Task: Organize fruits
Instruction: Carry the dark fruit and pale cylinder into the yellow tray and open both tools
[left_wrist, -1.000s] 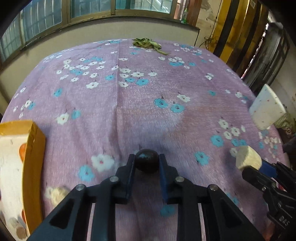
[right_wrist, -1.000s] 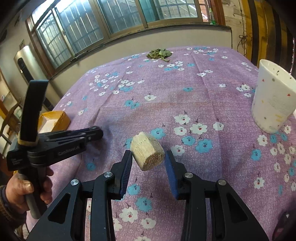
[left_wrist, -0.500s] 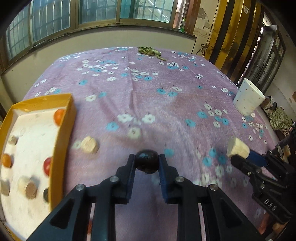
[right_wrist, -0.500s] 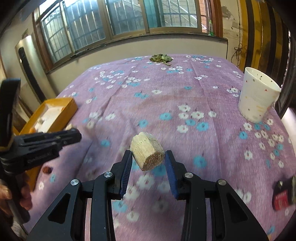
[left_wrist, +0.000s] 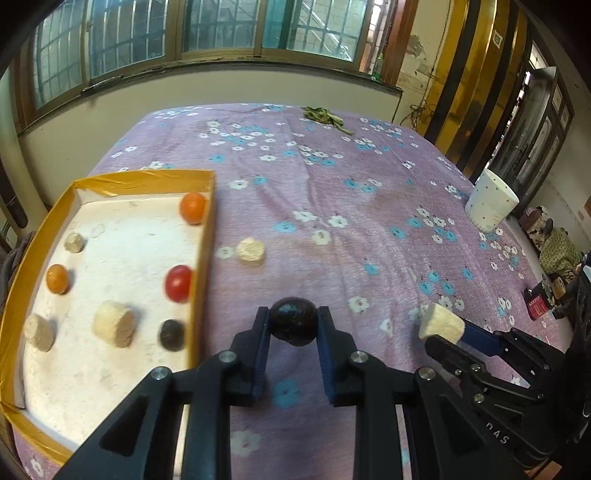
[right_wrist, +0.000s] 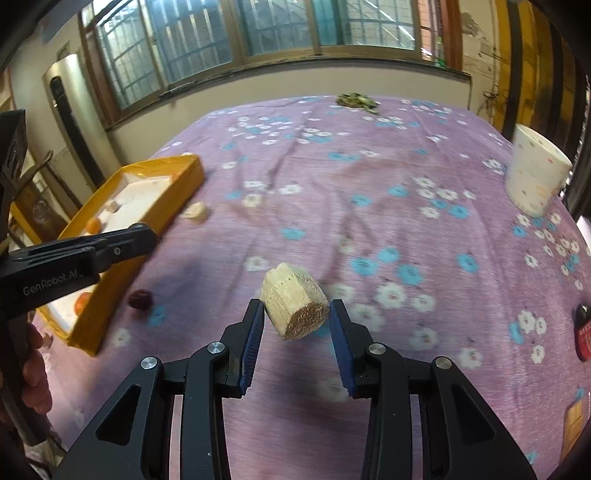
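My left gripper (left_wrist: 293, 326) is shut on a dark round fruit (left_wrist: 293, 325), held above the purple cloth just right of the yellow tray (left_wrist: 207, 229). The tray holds orange, red and dark fruits and several beige chunks. My right gripper (right_wrist: 295, 315) is shut on a beige cylindrical chunk (right_wrist: 293, 304); it also shows in the left wrist view (left_wrist: 441, 326). The left gripper shows in the right wrist view (right_wrist: 122, 245) beside the tray (right_wrist: 173, 199). One beige chunk (left_wrist: 251, 251) lies on the cloth right of the tray.
A white dotted cup (left_wrist: 491, 205) stands at the right side of the table. A dark fruit (right_wrist: 140, 298) lies on the cloth by the tray. Green leaves (left_wrist: 325, 116) lie at the far edge. A red and black object (right_wrist: 583, 334) sits at the right edge.
Both grippers have pulled back and risen with their loads still held. The left view has swung left, so the whole tray now shows.
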